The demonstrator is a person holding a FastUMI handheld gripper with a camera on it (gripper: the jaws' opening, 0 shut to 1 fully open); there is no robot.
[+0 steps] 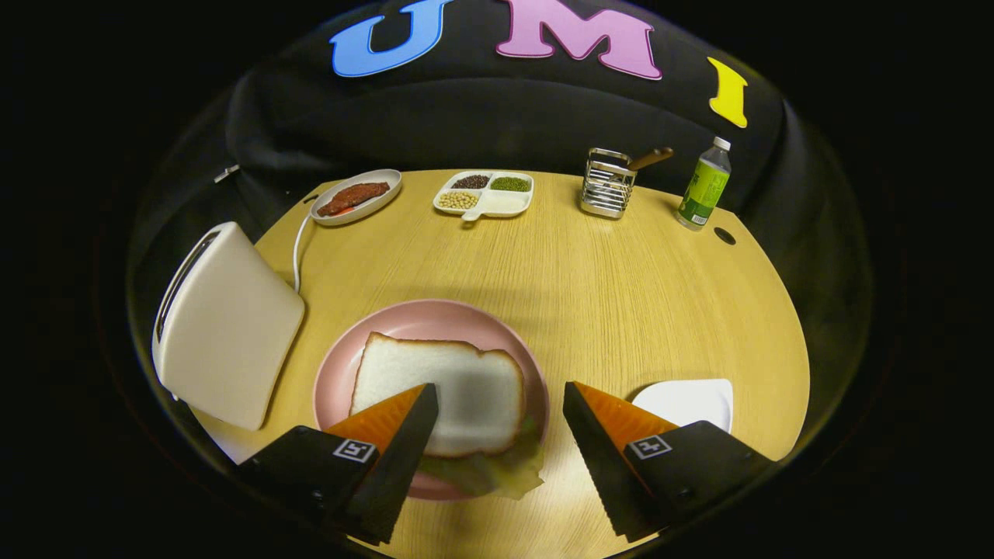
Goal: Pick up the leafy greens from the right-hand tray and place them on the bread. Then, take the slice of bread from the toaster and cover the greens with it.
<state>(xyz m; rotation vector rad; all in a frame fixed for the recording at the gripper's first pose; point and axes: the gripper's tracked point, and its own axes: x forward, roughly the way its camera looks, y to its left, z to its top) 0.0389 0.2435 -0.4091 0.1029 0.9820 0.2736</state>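
1. Gripper view: the gripper [497,450] hangs over a pink plate [342,365] with its two fingers spread wide and nothing between them.
2. A slice of bread [458,388] lies on the plate just ahead of the fingers, its long axis running across them. Leafy greens [497,470] poke out from under its near edge.
3. The toaster [225,326] stands to the left of the plate, just beside it. The white tray [691,400] to the right is bare.
4. The sandwich looks assembled; the coming move is probably a straight pull-back.

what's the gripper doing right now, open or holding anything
Gripper: open, holding nothing; its fingers are spread above the slice of bread that covers the leafy greens on the pink plate.
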